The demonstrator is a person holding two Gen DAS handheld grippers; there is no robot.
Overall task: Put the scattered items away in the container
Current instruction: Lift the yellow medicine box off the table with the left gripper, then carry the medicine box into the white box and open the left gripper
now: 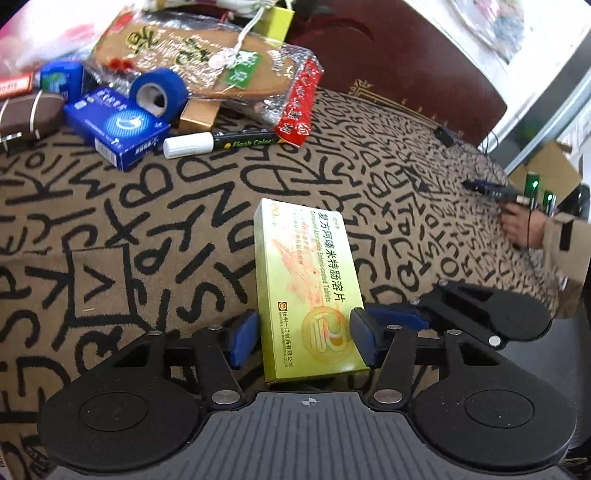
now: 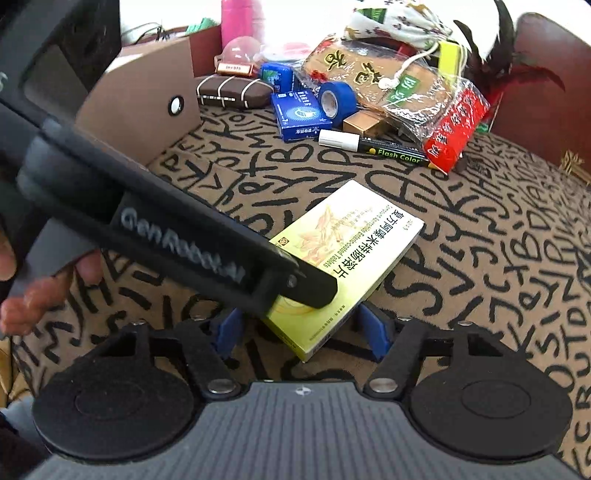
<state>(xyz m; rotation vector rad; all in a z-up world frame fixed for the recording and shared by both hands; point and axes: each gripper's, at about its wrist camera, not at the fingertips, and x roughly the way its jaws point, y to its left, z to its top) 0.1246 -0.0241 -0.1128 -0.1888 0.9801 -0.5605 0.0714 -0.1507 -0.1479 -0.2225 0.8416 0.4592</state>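
Note:
A yellow-green tablet box (image 1: 306, 284) lies on the lettered cloth between the blue pads of my left gripper (image 1: 304, 339); the pads stand at its sides with small gaps, jaws open. In the right wrist view the same box (image 2: 354, 251) lies ahead, its near corner between the pads of my right gripper (image 2: 301, 332), also open. The left gripper's black body (image 2: 177, 243) crosses that view above the box. A brown cardboard container (image 2: 144, 92) stands at the far left.
A pile sits at the back: blue box (image 1: 114, 125), blue tape roll (image 1: 159, 90), white-capped marker (image 1: 218, 142), gold box (image 1: 197, 118), wrapped insoles (image 1: 207, 62), brown case (image 2: 232, 92), cloth pouch (image 2: 399, 22). A dark red chair back (image 1: 399, 66) stands behind.

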